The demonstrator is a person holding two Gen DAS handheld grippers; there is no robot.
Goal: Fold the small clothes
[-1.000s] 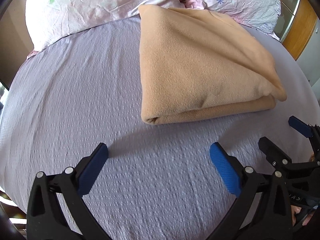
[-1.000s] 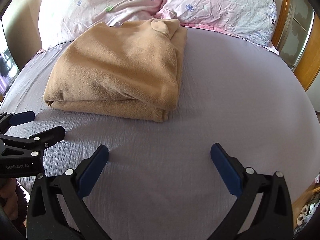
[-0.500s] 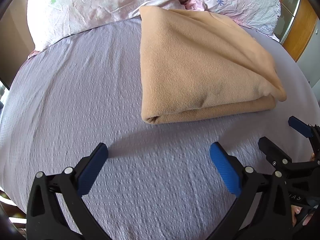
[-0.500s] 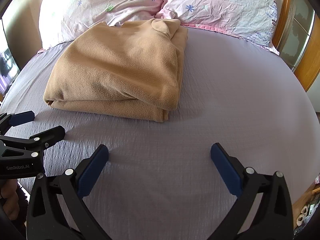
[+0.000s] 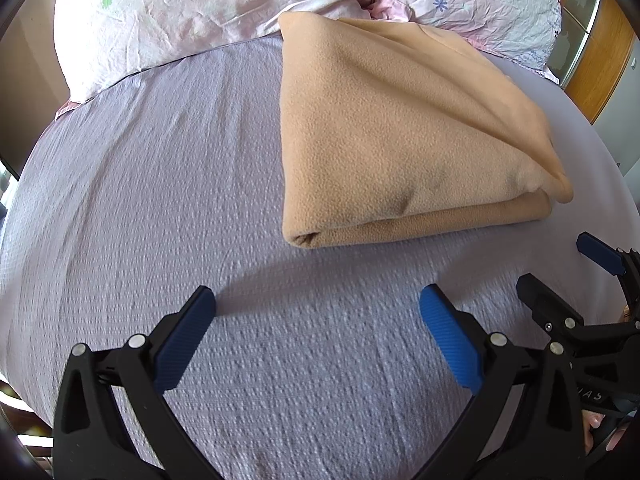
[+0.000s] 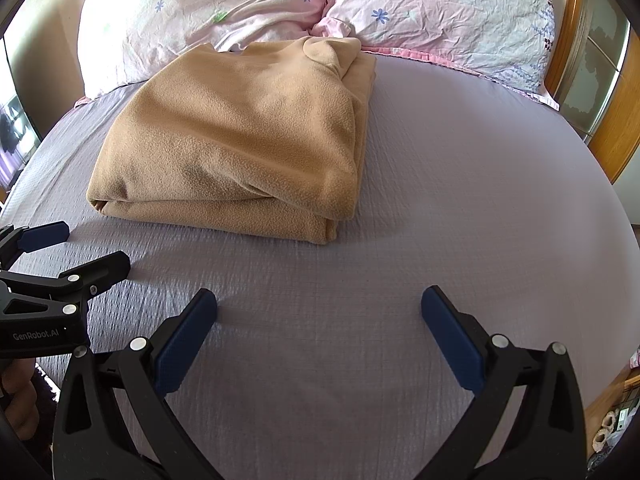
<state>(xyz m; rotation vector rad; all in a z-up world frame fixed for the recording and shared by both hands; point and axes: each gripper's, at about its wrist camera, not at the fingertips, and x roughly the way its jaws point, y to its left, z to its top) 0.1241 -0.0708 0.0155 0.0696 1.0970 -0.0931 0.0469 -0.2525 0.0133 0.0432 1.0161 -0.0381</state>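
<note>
A tan fleece garment (image 5: 400, 136) lies folded into a thick rectangle on the lilac bedsheet (image 5: 160, 200), just below the pillows. It also shows in the right wrist view (image 6: 248, 140), its neck end towards the pillows. My left gripper (image 5: 318, 300) is open and empty, a little short of the garment's near left corner. My right gripper (image 6: 319, 300) is open and empty, short of the garment's near right corner. Each gripper shows at the edge of the other's view: the right gripper (image 5: 560, 272) and the left gripper (image 6: 80, 252).
Two pink floral pillows (image 6: 200, 12) (image 6: 448, 12) lie at the head of the bed. A wooden bed frame (image 6: 612, 132) runs along the right side. The sheet (image 6: 480, 200) stretches right of the garment.
Almost nothing. Both grippers stay open and hover in place; the garment lies as before.
</note>
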